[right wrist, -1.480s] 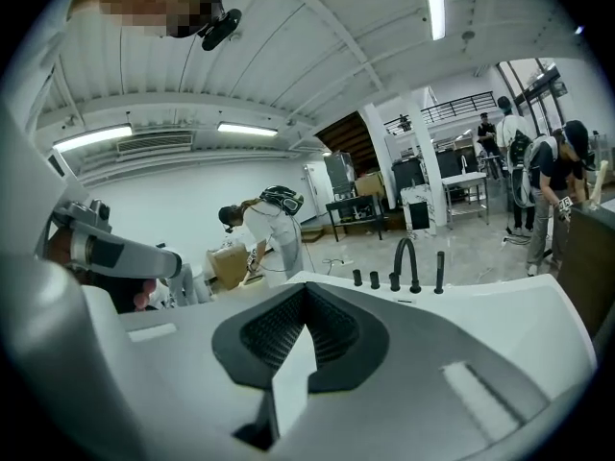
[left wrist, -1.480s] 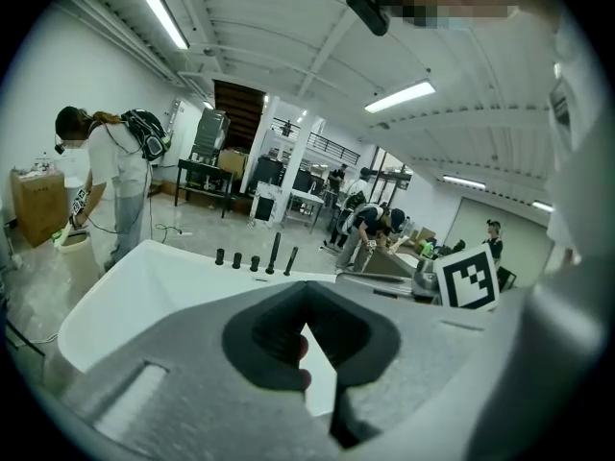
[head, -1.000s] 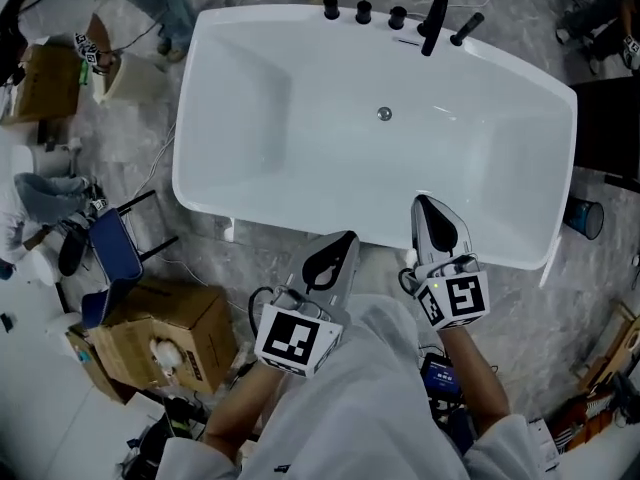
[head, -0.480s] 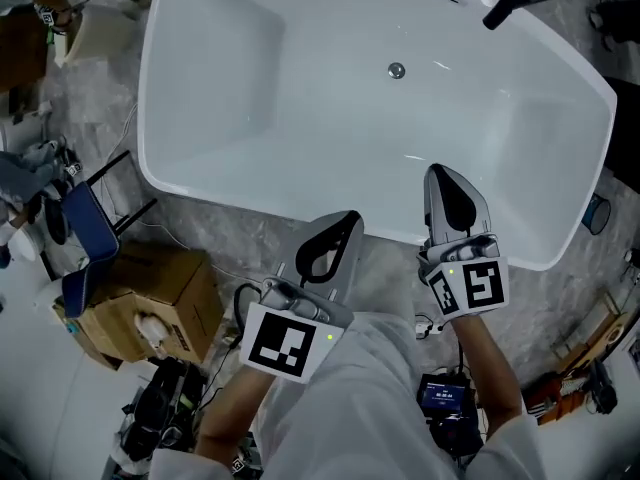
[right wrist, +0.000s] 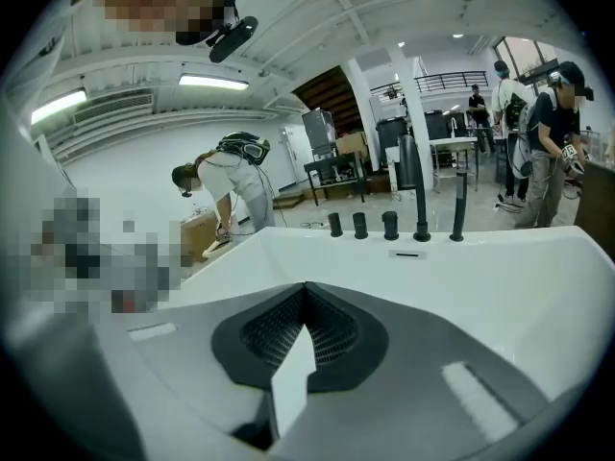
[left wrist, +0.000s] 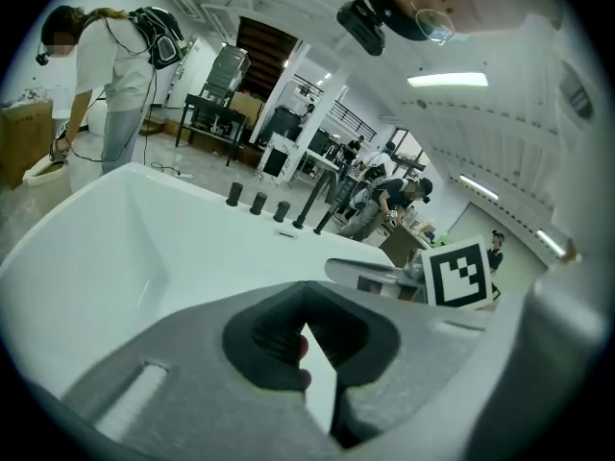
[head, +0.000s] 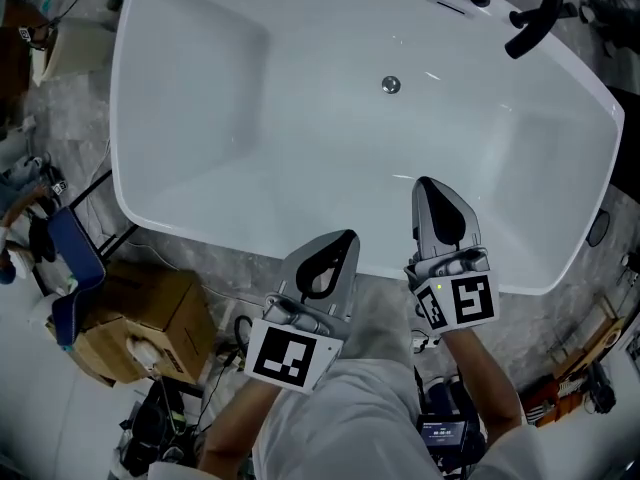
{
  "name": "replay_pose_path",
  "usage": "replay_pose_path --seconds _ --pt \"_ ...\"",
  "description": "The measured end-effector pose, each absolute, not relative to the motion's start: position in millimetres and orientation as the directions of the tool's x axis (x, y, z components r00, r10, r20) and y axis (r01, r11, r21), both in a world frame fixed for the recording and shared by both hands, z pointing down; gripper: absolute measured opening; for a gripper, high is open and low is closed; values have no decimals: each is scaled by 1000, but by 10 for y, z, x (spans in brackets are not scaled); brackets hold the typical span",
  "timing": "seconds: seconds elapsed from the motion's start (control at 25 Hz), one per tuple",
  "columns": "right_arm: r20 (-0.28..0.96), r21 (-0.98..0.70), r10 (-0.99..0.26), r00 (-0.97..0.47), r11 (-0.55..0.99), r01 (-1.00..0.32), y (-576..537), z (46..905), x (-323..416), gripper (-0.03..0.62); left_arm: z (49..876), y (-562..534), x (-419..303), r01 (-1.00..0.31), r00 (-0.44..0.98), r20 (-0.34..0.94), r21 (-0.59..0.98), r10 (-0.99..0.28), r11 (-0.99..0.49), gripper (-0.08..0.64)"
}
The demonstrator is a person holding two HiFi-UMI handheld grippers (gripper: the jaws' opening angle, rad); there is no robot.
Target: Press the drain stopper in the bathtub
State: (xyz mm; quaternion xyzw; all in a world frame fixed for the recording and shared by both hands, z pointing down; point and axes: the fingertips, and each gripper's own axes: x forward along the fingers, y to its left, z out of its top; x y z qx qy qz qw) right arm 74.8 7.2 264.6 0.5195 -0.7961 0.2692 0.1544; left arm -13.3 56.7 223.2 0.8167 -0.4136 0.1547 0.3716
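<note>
The white bathtub [head: 200,193] fills the upper head view, and its round metal drain stopper [head: 390,85] sits in the tub floor near the far side. My right gripper [head: 427,184] is shut and empty, its tip reaching over the near rim, well short of the stopper. Lower left of it, my left gripper [head: 344,238] is also shut and empty, pointing at the tub's near outer wall. The stopper is hidden in both gripper views, where the left gripper [left wrist: 307,288] and right gripper [right wrist: 306,289] show the tub beyond them.
A black spout [head: 530,8] and black knobs [right wrist: 360,224] stand on the far rim. A cardboard box [head: 150,313] and a blue chair [head: 75,258] sit on the floor at left. A person [left wrist: 106,94] bends over beyond the tub. Cables lie on the floor.
The head view has closed in on the tub, which now fills more of the frame. Both grippers have come forward, and the right one's tip now reaches over the near rim.
</note>
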Motion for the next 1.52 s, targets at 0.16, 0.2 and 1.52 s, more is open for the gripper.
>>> replay_pose_path --seconds 0.16,0.2,1.52 --pt "541 -275 -735 -408 303 -912 -68 2914 779 2 2485 483 -135 -791 609 575 492 -546 -364 0" --pt "546 -278 -734 -404 296 -914 -113 2989 783 2 2562 448 -145 -791 609 578 495 -543 -360 -2" --pt "662 -217 -676 -323 240 -946 -627 5487 947 2 4600 201 -199 -834 545 651 489 -528 -256 0"
